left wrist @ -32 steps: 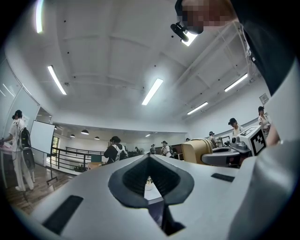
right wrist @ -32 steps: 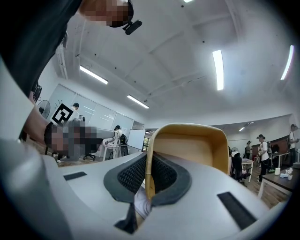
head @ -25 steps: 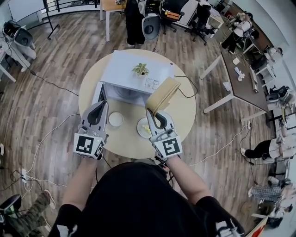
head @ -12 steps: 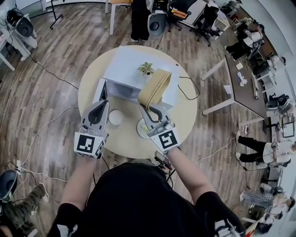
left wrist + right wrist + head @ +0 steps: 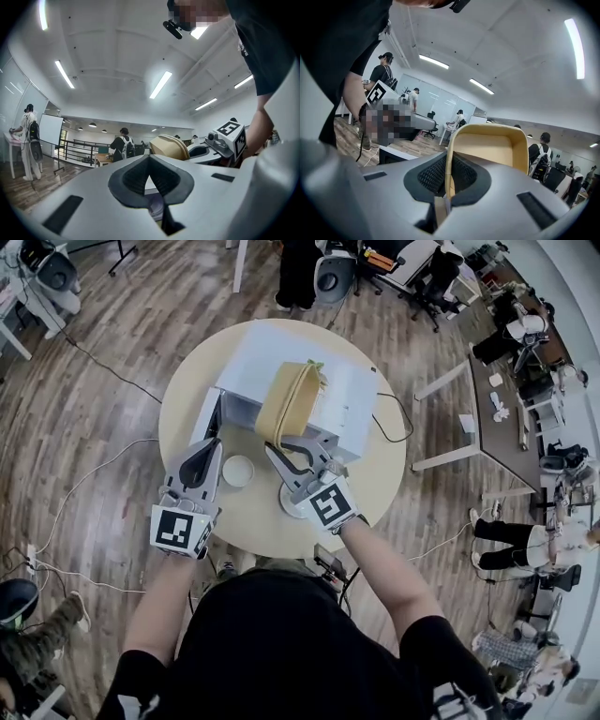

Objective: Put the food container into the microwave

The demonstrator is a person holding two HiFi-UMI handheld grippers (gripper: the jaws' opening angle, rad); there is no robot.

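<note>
Tan food container (image 5: 286, 401) has shifted left since a second ago: it was off to the right of the microwave (image 5: 342, 395) opening, now it sits over the front edge, roughly centred. It's a shallow rectangular tub, tipped up on edge, and looks empty inside. Right tool (image 5: 287, 457) is clamped on its rim wall, holding it clear of the worktop (image 5: 234, 521). Left tool (image 5: 204, 457) hasn't moved: jaws together, nothing between them, by the open door (image 5: 208, 420)
</note>
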